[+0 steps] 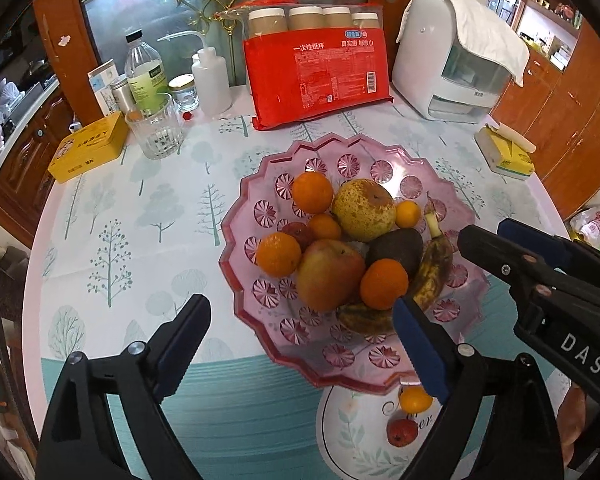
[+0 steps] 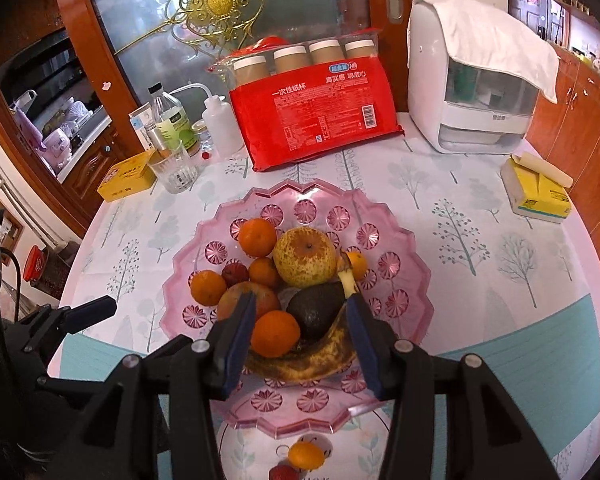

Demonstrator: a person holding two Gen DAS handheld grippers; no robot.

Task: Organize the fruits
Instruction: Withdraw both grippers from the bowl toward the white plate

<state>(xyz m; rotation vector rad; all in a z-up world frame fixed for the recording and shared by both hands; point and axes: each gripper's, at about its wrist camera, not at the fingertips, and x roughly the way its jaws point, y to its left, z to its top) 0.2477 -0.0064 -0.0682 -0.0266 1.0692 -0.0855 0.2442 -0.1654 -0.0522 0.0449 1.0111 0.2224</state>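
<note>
Fruits are for the most part gathered in the pink glass bowl, which stands mid-bench on the tree-patterned cloth. Counted there: several oranges, a speckled pear, an apple, an avocado, a blackened banana and a small red fruit. Two pieces remain outside the bowl, on the white patterned plate at the near bench edge, partly under the bowl rim: a small orange kumquat and a small red berry-like fruit. Judgement: the work is largely done, with these two strays outstanding.

The left hand-held gripper hovers over the bowl's near-left rim, fingers well apart and empty. The right hand-held gripper hangs over the near side of the bowl, fingers apart either side of an orange and the avocado, clamped on neither as far as can be seen.
</note>
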